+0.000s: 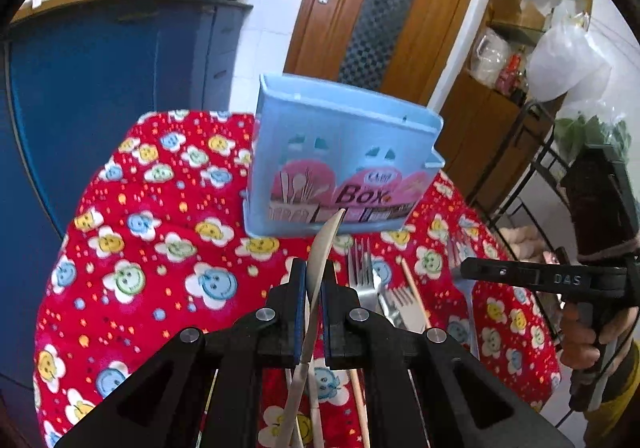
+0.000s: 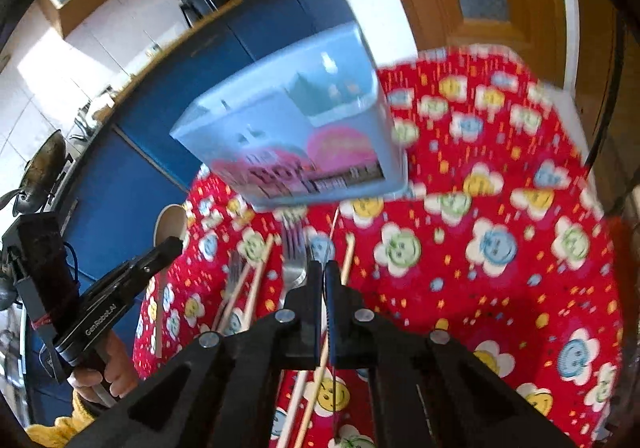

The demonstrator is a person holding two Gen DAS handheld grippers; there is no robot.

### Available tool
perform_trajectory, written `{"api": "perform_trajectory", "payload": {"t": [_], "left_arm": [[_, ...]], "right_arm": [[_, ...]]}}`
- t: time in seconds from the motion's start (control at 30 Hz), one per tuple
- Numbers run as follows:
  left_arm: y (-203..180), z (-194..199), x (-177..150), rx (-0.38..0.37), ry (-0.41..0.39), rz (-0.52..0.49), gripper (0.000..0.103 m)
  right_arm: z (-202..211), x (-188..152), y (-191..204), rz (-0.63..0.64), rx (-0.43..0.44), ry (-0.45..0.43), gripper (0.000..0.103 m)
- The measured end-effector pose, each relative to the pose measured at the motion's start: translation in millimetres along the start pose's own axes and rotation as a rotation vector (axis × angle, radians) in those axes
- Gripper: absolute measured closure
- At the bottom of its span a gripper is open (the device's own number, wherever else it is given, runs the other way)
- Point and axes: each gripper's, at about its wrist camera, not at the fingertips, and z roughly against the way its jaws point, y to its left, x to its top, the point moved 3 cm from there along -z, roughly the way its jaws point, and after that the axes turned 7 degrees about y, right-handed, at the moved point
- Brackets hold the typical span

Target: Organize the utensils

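- The table [image 1: 132, 183] under a red cloth printed with smiling flowers fills the ground below both pairs of jaws; behind it stand a blue cabinet [image 1: 100, 87] and a wooden door [image 1: 380, 7].
- The blue utensil box [image 1: 340, 151] stands upright on the cloth straight ahead of the left jaws, its open top up. A pink label on its front reads "Box"; the smaller print under it is too blurred to read. In the right wrist view the box [image 2: 296, 119] lies ahead and a little left of the jaws.
- The left gripper [image 1: 314, 280] is nearly closed, clamped on a pale spoon [image 1: 320, 256]. The spoon's long axis runs along the fingers, bowl end forward and raised off the cloth, its tip pointing at the box's label, the handle trailing back under the gripper.
- The right gripper [image 2: 323, 272] is closed down on a thin chopstick [image 2: 334, 232], I think, though the frame is blurred. The stick's long axis runs from between the pads forward toward the box's foot, and back under the gripper.
- Its side reads "DAS" in the left view; the left gripper's side reads "GenRobot.AI" in the right view.
- Metal forks [image 1: 362, 272] and loose chopsticks [image 1: 414, 296] lie on the cloth just right of the left jaws, tines toward the box.
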Motion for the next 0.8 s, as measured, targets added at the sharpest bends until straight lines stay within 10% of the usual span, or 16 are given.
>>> {"api": "perform_trajectory", "payload": {"t": [0.33, 0.8], "left_arm": [[-9.0, 20.1, 43.2, -0.046, -0.1, 0.036, 0.096], [-17.4, 26.6, 139.3, -0.147, -0.237, 0.109, 0.096]], "right_arm": [[58.9, 22.0, 36.3, 0.12, -0.077, -0.256, 0.1], [106.5, 66.3, 42.3, 0.134, -0.094, -0.396, 0.1]]}}
